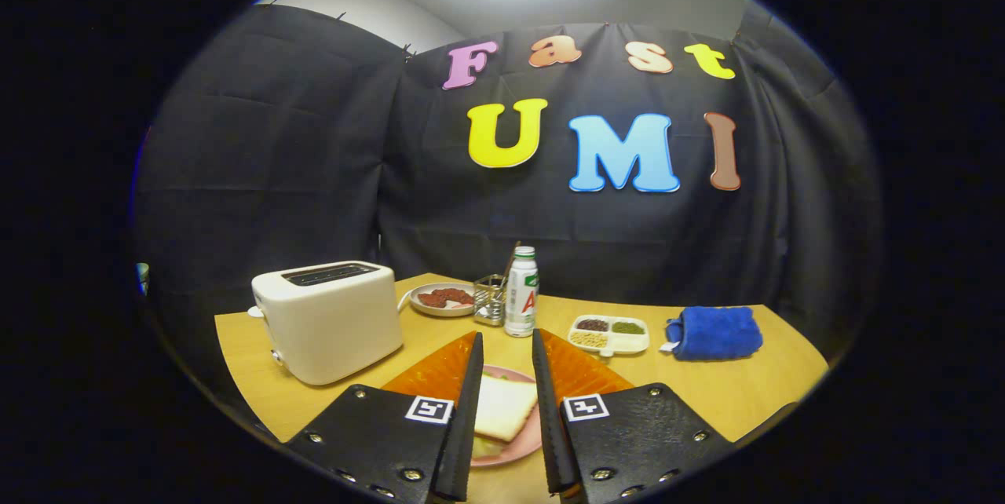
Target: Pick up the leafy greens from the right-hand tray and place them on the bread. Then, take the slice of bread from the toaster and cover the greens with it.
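My gripper (pixel 506 335) is open and hovers above the table, with nothing held between its fingers. Seen through the gap between them, a white bread slice (pixel 502 406) lies on a pink plate (pixel 524 447). A bit of pale leafy greens (pixel 482 446) peeks out from under the slice's near edge. The plate rests on an orange tray (pixel 436 372) that spreads out beneath both fingers. A white toaster (pixel 330 319) stands to the left of the fingers, its top slots dark with no bread sticking out.
Beyond the fingers stand a white bottle (pixel 521 292) and a small wire holder (pixel 490 298), with a plate of red food (pixel 441 298) behind the toaster. To the right are a divided dish of beans (pixel 609 333) and a folded blue towel (pixel 714 333) on the wooden table (pixel 754 390).
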`<control>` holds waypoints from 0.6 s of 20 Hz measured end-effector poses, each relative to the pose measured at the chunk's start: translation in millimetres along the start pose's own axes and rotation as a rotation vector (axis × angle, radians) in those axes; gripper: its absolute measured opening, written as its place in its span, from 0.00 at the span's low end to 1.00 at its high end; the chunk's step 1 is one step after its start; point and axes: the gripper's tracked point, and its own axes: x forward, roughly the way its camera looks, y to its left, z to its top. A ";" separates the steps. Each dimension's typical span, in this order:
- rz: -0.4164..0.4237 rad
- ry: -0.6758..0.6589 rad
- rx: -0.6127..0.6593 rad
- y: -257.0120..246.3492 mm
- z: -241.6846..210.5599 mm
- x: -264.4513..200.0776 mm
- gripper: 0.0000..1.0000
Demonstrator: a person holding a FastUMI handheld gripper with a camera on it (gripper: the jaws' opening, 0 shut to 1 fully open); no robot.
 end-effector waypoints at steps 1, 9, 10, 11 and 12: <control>-0.034 -0.007 -0.011 -21.6 5.0 -4.5 0.37; -0.264 0.001 0.033 -202.3 3.5 -56.9 0.37; -0.280 0.003 0.046 -222.8 0.9 -64.9 0.37; -0.300 0.005 0.058 -244.4 -1.0 -70.7 0.37; -0.319 0.004 0.072 -264.9 -3.9 -78.3 0.37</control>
